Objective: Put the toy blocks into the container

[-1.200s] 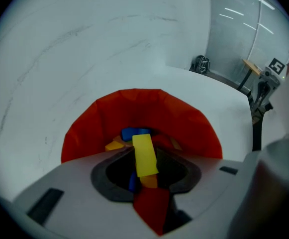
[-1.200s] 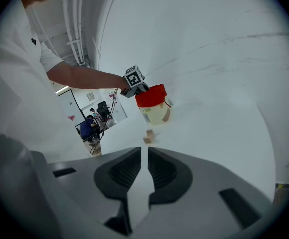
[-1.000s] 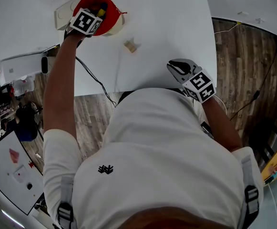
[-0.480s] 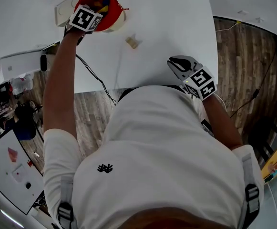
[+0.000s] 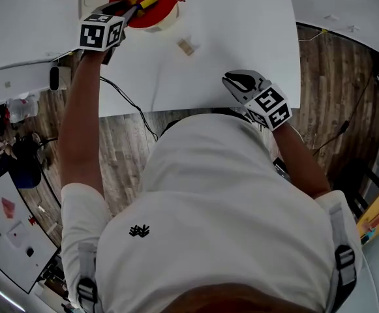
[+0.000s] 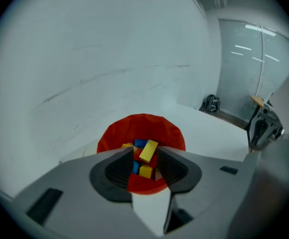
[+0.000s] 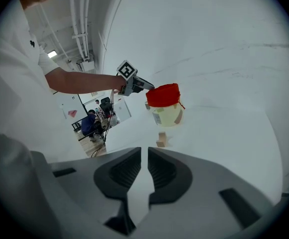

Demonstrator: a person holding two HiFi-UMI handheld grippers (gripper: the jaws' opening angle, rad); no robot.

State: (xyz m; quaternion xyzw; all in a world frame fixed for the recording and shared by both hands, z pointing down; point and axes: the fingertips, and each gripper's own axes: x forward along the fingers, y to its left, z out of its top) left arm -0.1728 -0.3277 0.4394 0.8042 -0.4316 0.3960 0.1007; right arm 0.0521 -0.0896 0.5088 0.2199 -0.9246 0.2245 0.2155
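A red-lined container [image 5: 155,15] stands at the table's far left and holds several yellow, blue and red blocks [image 6: 147,152]. My left gripper [image 5: 129,10] hovers just left of its rim. In the left gripper view the left gripper [image 6: 144,154] has its jaws apart and closing, with nothing between them and the container [image 6: 142,121] beyond. One tan block [image 5: 186,45] lies on the table right of the container. My right gripper [image 5: 231,80] rests near the front edge. In the right gripper view the right gripper [image 7: 144,156] is shut and empty, with the tan block [image 7: 161,139] and the container [image 7: 163,96] ahead.
The white table [image 5: 241,25] ends just before my body. A black cable [image 5: 127,106] hangs off its front left edge. A white device [image 5: 19,80] sits on a lower surface at the left. Wooden floor [image 5: 339,77] lies to the right.
My left gripper has drawn back left from above the container to just outside its rim, so the blocks inside now show. The right gripper has barely moved.
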